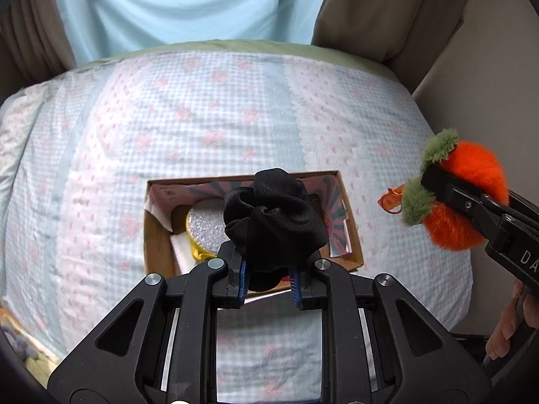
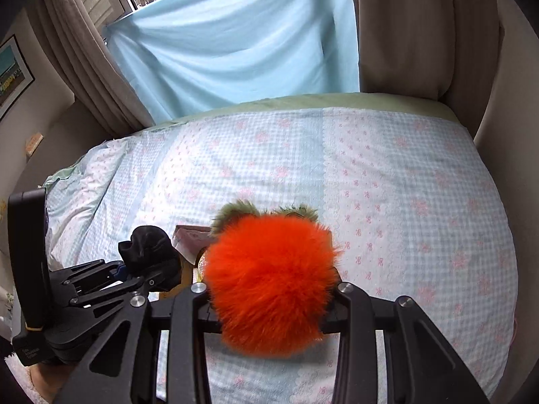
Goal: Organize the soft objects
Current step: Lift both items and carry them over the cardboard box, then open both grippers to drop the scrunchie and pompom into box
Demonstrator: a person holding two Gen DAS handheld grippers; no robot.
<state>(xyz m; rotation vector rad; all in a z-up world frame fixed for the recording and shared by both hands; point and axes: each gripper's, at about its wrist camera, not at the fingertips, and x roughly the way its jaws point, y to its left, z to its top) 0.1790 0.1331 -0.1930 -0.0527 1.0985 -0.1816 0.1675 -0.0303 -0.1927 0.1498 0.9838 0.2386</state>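
Left wrist view: the left tongs [image 1: 269, 281] are clamped on a black gathered fabric scrunchie [image 1: 274, 222], held above an open brown cardboard box [image 1: 353, 232] that rests on the bed with the blue-and-white checked quilt [image 1: 202, 118]. Inside the box lie a round silver glitter pad [image 1: 205, 229] and a white-and-yellow item, partly hidden. To the right of the box, the right tongs [image 1: 438, 185] are clamped on a fluffy orange pompom with green fuzzy leaves [image 1: 471, 181]; a small orange ring hangs from its near end.

Right wrist view: the pompom [image 2: 269, 286] fills the space between the right tongs' fingers, clear of the quilt [image 2: 404, 185]. The scrunchie [image 2: 148, 249] sits in the left tongs [image 2: 134, 269], at left.
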